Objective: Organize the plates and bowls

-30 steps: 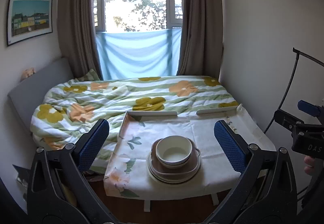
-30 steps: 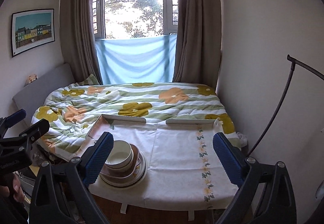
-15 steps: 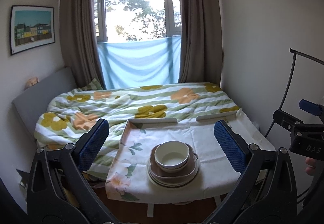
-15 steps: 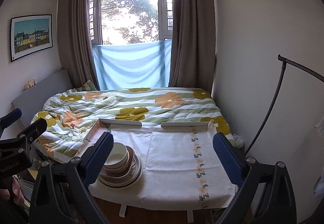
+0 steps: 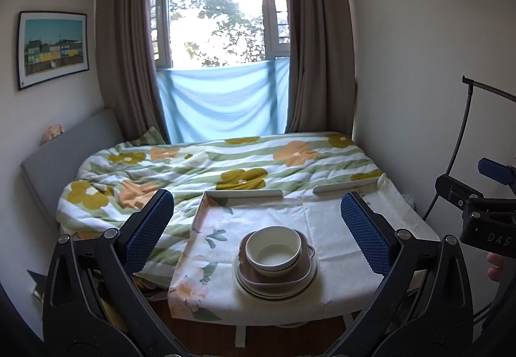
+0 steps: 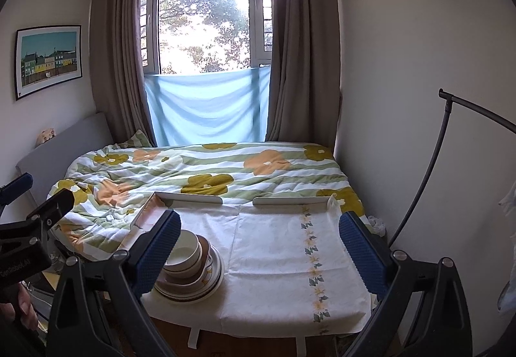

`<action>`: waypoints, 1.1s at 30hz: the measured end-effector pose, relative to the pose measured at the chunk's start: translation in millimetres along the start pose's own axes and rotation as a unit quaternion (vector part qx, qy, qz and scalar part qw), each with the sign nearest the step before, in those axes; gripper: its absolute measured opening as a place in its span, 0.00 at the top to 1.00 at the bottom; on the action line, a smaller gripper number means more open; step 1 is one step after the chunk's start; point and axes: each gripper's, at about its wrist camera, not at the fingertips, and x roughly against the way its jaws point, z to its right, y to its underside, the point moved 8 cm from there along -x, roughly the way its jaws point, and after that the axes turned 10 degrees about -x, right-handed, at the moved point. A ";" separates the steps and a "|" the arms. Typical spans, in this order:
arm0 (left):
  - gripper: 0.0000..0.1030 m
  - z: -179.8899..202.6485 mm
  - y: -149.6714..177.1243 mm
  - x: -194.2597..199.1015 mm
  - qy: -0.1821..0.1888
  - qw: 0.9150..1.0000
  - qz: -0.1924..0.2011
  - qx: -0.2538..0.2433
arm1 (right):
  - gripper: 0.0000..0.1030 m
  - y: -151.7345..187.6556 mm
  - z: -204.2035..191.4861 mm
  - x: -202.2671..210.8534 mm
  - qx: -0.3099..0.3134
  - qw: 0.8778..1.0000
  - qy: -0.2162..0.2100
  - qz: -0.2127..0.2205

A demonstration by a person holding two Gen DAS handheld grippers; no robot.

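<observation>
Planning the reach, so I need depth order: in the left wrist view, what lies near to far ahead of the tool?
Stack of dishes → far table rail → floral duvet → blue cloth → window.

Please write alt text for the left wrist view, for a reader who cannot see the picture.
A stack of dishes, with a white bowl on top, stands on a small table under a floral cloth, framed by the open left gripper with its blue-padded fingers. Behind it are a bed with a flowered duvet and a bright curtained window.
</observation>
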 end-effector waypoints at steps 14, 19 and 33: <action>0.00 -4.1 0.2 -3.3 0.000 1.000 -0.005 0.002 | 0.05 -1.9 0.0 -1.4 0.000 1.000 0.000 -0.005; 0.00 -4.9 0.4 -4.1 -0.002 1.000 -0.005 0.002 | 0.05 -2.1 0.3 -1.8 0.001 1.000 0.001 -0.005; 0.00 -5.6 3.6 -9.4 -0.007 1.000 -0.008 -0.001 | 0.05 1.7 -2.9 -5.9 0.001 1.000 0.005 -0.009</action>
